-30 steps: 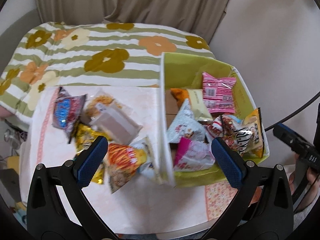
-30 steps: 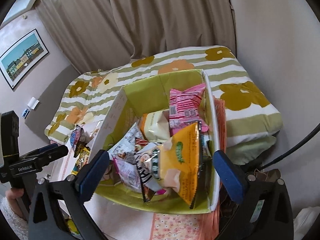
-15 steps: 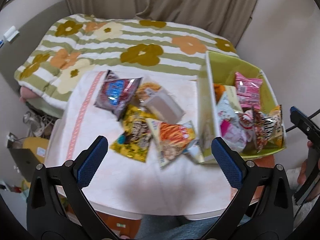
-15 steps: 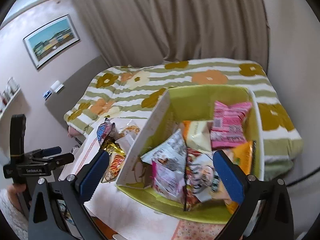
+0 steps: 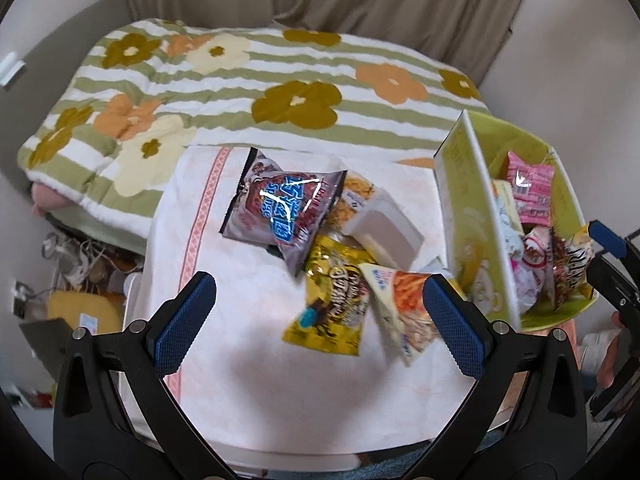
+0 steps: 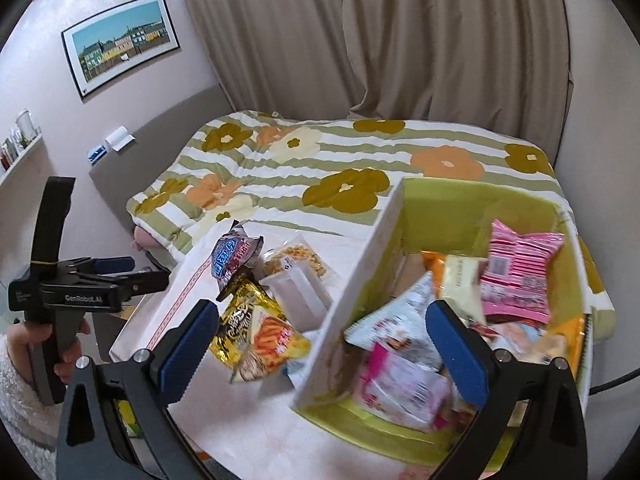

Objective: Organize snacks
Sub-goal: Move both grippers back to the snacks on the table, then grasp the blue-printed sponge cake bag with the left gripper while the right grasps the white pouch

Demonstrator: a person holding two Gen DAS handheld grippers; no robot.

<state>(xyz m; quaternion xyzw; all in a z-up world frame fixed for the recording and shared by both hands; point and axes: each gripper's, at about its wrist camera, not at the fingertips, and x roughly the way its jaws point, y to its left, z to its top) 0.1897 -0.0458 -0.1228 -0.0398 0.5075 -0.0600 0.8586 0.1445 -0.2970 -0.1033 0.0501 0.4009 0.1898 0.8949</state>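
Both my claws hang open and empty: the left claw (image 5: 318,316) over the tabletop (image 5: 248,384), the right claw (image 6: 320,342) near the green box (image 6: 452,204). Many packets already fill the box. About five remain left of it, among them a purple bag (image 5: 286,210) and a yellow bag (image 5: 334,310). I judge the job roughly half done.

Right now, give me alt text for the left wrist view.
The open left gripper hovers over loose snack bags piled on a white cloth. A green box of snacks stands at right, a flowered quilt behind.
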